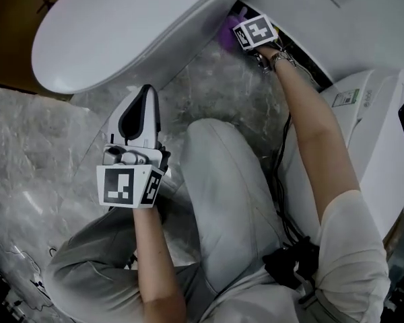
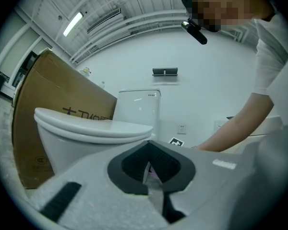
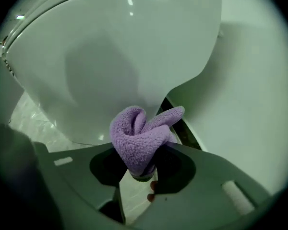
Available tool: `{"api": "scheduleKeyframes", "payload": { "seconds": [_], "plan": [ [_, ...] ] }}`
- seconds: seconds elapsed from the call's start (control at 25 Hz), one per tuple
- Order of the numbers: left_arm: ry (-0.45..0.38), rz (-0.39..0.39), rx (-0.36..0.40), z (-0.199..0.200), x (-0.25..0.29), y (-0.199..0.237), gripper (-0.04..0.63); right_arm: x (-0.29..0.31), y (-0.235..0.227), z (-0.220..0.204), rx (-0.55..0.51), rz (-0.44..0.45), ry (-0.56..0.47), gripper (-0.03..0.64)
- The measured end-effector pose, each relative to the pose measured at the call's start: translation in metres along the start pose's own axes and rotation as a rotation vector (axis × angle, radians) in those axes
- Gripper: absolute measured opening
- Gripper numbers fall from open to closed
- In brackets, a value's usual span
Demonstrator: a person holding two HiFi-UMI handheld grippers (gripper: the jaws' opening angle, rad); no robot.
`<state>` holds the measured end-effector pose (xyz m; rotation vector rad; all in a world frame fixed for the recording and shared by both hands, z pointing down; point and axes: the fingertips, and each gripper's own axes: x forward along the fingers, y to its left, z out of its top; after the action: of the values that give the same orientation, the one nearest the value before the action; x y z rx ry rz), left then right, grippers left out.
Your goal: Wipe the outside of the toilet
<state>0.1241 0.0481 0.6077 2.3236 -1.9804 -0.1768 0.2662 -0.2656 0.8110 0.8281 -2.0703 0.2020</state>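
The floor (image 1: 47,140) was grey marbled stone with a glossy sheen, under a white wall and a high ceiling with strip lights (image 2: 73,23). The white toilet (image 1: 121,32), lid down, stood at the far left, with a brown cardboard box (image 2: 53,95) beside it. The right hand-held gripper (image 3: 143,169) pinched a purple cloth (image 3: 139,138) low at the toilet's far right flank, beside a dark gap. I could not tell whether cloth and porcelain touched. The left hand-held gripper (image 2: 149,169) hung near the person's knee, jaws pressed together on nothing. The toilet hid part of the box's dark printed characters. A label (image 1: 345,99) on a white unit at the right was too small to read.
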Motion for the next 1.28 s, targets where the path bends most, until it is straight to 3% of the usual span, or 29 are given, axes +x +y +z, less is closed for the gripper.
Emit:
{"api": "scheduleKeyframes", "payload": {
  "seconds": [0.2, 0.44, 0.6, 0.96, 1.28],
  "plan": [
    [-0.004, 0.036, -0.011, -0.002, -0.011, 0.017, 0.005, 0.002, -0.010, 0.030, -0.016, -0.043, -0.053, 0.135],
    [-0.025, 0.091, -0.034, 0.002, -0.018, 0.037, 0.005, 0.000, 0.017, 0.043, -0.107, -0.002, -0.036, 0.132],
    [-0.013, 0.106, -0.040, -0.004, -0.017, 0.042, 0.005, -0.008, 0.045, 0.042, -0.085, 0.075, -0.070, 0.132],
    [0.018, 0.081, -0.020, -0.013, -0.013, 0.032, 0.005, -0.027, 0.156, 0.034, -0.161, 0.280, -0.084, 0.133],
    [0.021, 0.070, -0.008, -0.013, -0.011, 0.023, 0.005, -0.043, 0.226, 0.030, -0.032, 0.430, -0.055, 0.132]
  ]
}}
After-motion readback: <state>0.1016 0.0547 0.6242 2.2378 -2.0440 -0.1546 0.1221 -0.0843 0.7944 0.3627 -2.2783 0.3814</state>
